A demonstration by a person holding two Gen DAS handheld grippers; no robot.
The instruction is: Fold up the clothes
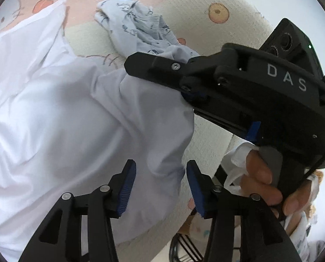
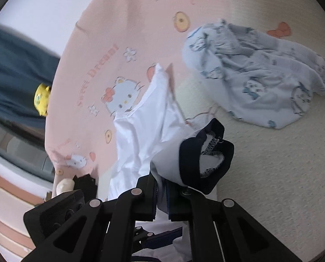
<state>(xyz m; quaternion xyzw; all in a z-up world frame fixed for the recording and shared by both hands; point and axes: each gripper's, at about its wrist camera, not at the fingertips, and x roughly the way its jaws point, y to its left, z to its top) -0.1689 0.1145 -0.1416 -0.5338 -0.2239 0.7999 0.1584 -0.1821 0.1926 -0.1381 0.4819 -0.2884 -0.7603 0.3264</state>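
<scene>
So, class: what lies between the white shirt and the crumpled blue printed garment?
Nothing but bare bedcover, pink and cream, as the right wrist view shows: the white shirt and the blue printed garment lie apart.

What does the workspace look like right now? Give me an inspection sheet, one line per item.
Surface: bedspread, cream and pink, with cartoon cat prints.
Job's things: white shirt with a dark-trimmed edge, partly lifted; printed garment lying crumpled apart from it.
Clutter: yellow toy past the pink edge.
Grippers: right gripper shut on the white shirt near its dark trim; left gripper open over the shirt, pads not pressing it.
Cables: a thin black lead at the right gripper's handle.
Surroundings: a hand on the right handle; dark cloth beside the bed; the rest too blurred to tell.
</scene>
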